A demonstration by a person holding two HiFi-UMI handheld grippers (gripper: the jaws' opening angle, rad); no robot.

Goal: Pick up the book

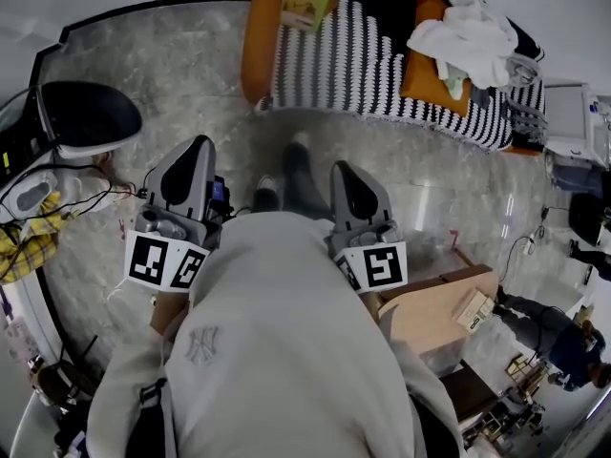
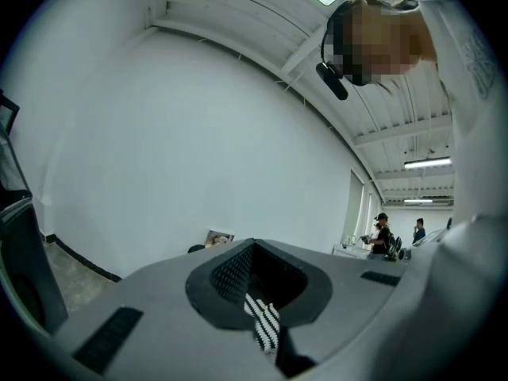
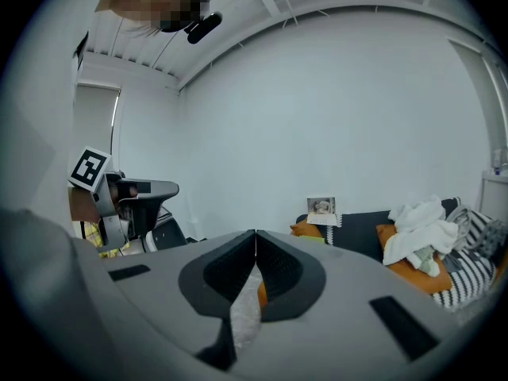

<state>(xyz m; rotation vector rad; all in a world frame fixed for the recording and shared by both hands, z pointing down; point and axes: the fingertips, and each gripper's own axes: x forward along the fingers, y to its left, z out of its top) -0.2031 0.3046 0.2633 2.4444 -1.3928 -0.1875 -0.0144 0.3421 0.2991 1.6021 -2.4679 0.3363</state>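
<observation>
- Head view, far left: black rounded object (image 1: 86,117), maybe a chair, near the wall. Off my line, so not a factor.
- left claw (image 1: 198,151): held low in front of my body, pointing roughly level toward the sofa (image 1: 256,55). Left gripper view shows its jaws together with nothing between them. No reason to open this far out.
- book (image 1: 305,3): greenish cover, lying at the sofa's left end, at the edge of the striped blanket (image 1: 382,55). It's well apart from both claws, with bare floor (image 1: 191,65) between.
- right claw (image 1: 342,172): just beside the left one, tipped slightly down. Right gripper view shows the jaw tips meeting, empty. Both claws face the sofa because that's where the target sits.
- white cloth (image 1: 468,36): heaped further right on the sofa, apart from the book, so I'd judge no snag risk.
- My read: approach stage, pickup not started. I need to close the gap and spread one claw before reaching the cover's edge.
</observation>
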